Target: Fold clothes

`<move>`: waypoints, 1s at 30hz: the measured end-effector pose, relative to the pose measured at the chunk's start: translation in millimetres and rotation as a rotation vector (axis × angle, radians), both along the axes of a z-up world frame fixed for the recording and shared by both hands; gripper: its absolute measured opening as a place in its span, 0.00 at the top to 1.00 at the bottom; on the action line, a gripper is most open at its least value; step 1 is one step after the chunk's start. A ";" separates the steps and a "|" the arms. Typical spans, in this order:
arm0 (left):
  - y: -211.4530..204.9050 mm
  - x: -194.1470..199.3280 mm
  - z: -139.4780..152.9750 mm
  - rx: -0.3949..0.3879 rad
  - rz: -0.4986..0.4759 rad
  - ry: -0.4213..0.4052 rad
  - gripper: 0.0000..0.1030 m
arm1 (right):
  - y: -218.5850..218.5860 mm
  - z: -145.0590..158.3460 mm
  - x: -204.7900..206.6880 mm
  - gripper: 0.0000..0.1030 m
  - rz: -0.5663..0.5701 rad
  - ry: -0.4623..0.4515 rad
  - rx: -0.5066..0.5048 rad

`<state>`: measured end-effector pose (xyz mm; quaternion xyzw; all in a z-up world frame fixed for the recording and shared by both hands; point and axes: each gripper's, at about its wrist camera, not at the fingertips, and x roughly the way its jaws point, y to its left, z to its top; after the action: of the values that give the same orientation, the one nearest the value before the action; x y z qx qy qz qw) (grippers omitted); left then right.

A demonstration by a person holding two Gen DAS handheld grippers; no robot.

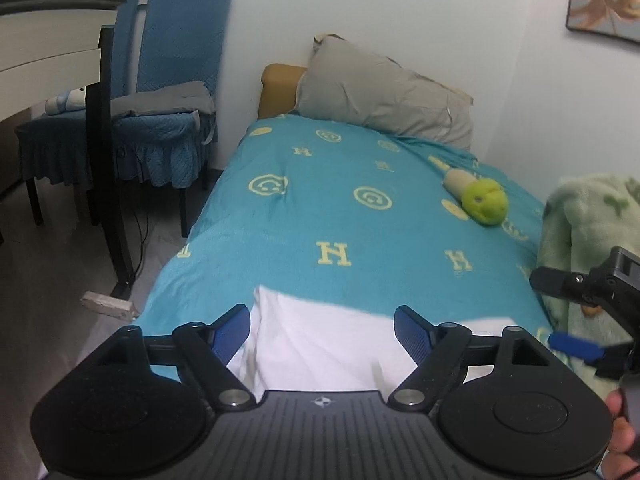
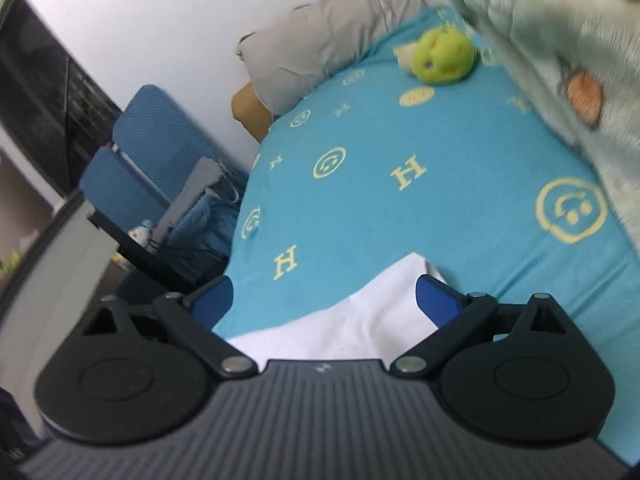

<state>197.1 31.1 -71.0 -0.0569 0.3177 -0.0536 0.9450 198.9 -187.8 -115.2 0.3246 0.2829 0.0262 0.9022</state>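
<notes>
A white garment (image 1: 320, 336) lies flat on the teal bedspread (image 1: 340, 208) at the near end of the bed. My left gripper (image 1: 322, 332) hovers over it, open, its blue pads (image 1: 412, 332) standing wide to either side of the cloth without pressing it. In the right wrist view a corner of the same white garment (image 2: 360, 320) lies between the spread fingers of my right gripper (image 2: 324, 300), which is open too. The right gripper (image 1: 544, 310) also shows at the right edge of the left wrist view, with a hand (image 1: 620, 432) below it.
A grey pillow (image 1: 384, 92) leans at the head of the bed, and a green plush toy (image 1: 484, 202) lies in front of it. A green fleece blanket (image 1: 592, 220) is heaped along the bed's right side. Blue chairs (image 1: 172, 80) and a white table (image 1: 48, 60) stand left.
</notes>
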 end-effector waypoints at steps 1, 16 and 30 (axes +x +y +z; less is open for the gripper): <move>-1.6 -2.1 -2.0 0.009 -0.011 0.008 0.21 | 2.4 -0.5 -0.9 0.08 0.022 0.011 -0.024; -9.8 19.6 -50.3 0.096 -0.054 0.135 0.23 | 32.7 -45.3 36.7 0.62 0.188 0.166 -0.271; -29.1 -63.0 -9.5 0.066 -0.128 0.098 0.22 | 41.7 -4.4 -48.4 0.60 0.194 0.130 -0.362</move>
<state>134.1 2.0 -80.5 -0.0080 0.3679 -0.1008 0.9243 150.5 -146.0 -119.6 0.1294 0.3705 0.0408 0.9189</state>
